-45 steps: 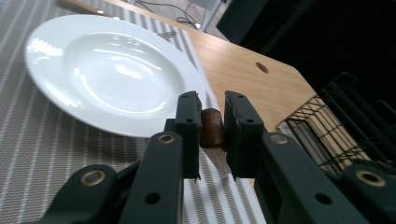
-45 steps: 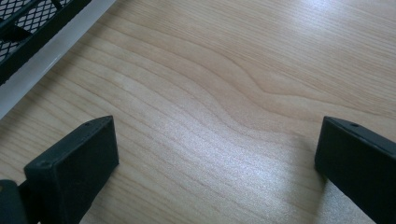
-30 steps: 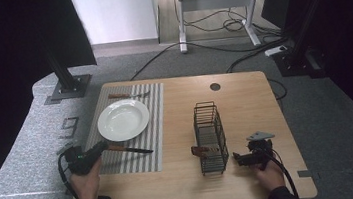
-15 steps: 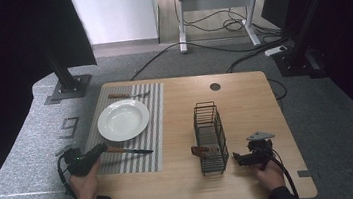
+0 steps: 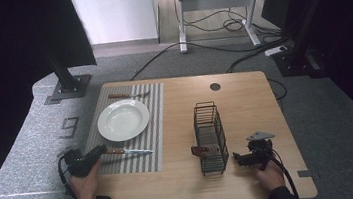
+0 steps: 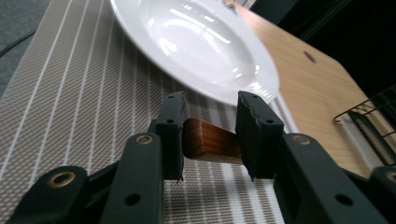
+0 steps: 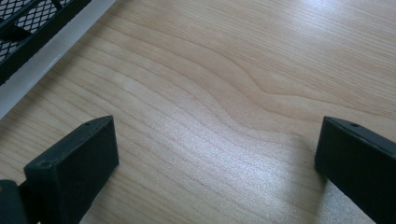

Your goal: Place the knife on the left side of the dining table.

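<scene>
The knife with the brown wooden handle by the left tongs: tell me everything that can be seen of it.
The knife with a brown wooden handle and a slim silvery blade lies flat on the grey striped placemat, just in front of the round white plate, blade pointing toward the black wire rack. The handle looks like glossy, dark-grained wood with a squared end. That end sits between the jaws of the left tongs, which have just been opening; a small gap shows at either side, so they no longer pinch it.
</scene>
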{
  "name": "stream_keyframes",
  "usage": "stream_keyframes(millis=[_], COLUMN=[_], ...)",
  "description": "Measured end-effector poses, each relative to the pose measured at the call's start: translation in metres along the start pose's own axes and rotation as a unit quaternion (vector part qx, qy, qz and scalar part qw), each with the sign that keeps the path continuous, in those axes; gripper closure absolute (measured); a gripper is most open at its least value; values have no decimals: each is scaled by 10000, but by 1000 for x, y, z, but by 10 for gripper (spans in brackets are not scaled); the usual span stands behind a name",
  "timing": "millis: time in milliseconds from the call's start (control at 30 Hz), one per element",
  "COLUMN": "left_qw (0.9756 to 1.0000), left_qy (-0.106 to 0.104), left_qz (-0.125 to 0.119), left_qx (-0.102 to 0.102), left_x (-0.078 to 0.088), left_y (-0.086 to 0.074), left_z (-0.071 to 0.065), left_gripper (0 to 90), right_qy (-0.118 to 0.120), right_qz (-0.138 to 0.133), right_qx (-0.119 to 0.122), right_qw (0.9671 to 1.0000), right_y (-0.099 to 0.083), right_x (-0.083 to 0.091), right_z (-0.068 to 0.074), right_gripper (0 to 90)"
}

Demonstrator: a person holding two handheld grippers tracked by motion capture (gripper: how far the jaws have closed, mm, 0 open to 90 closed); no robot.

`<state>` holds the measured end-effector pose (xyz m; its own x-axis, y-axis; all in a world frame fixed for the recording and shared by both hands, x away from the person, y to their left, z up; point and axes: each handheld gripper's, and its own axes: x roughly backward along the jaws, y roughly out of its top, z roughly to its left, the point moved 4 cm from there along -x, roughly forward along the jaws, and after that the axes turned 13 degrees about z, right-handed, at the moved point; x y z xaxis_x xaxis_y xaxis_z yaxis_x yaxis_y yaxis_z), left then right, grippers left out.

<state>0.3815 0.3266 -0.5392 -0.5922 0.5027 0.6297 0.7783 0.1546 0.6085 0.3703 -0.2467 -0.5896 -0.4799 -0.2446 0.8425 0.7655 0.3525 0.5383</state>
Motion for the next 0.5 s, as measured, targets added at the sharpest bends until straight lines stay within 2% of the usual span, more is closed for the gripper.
stream_keyframes(millis=[100,333,500], left_qw=[9999,9984,9968], left_qy=[98,385,612], left_qz=[111,398,502], left_qx=[66,75,-59], left_x=[-3,-10,-12], left_y=[-3,-7,-6], left_z=[4,13,15], left_gripper=[622,602,603], right_qy=[-1,-1,0], right_qz=[0,1,0], right_qx=[0,-2,0], right_qw=[10000,10000,10000], right_y=[0,0,0], right_x=[0,0,0], right_z=[0,0,0], right_gripper=[0,0,0])
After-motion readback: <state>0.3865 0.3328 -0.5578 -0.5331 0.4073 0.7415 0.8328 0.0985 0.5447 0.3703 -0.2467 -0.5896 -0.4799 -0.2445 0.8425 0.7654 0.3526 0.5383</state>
